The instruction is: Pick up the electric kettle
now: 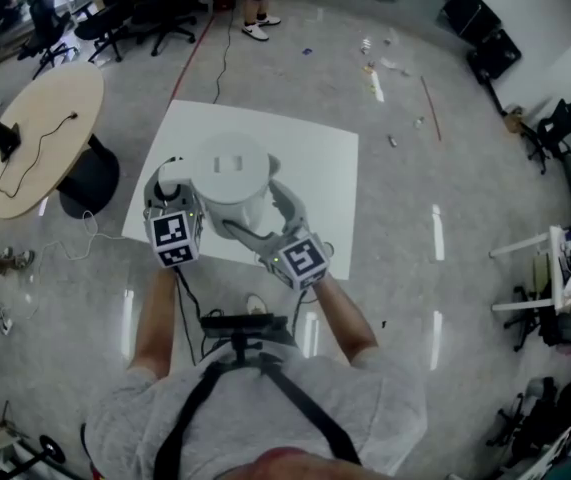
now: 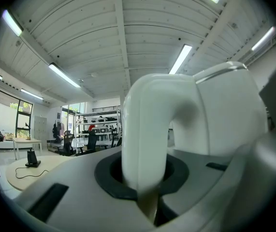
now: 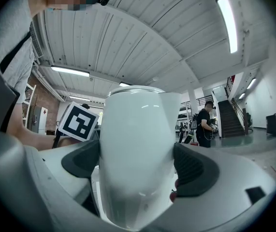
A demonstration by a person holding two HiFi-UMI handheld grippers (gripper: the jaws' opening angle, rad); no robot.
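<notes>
Room: grey floor (image 1: 415,268), white sheet (image 1: 315,158) below kettle (image 1: 233,168).
Left gripper view: left tool (image 2: 145,192) clamped on white handle (image 2: 145,124).
Right gripper view: right tool (image 3: 138,178) clamped on kettle body; stairs (image 3: 234,120) behind.

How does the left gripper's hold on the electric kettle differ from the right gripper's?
The left gripper clamps the narrow white handle, while the right gripper clamps the broad body of the electric kettle. The left gripper's jaws stand nearly together. The right gripper's jaws stand wide apart. Shared: both are shut on the same kettle, with pads pressing from both sides.
</notes>
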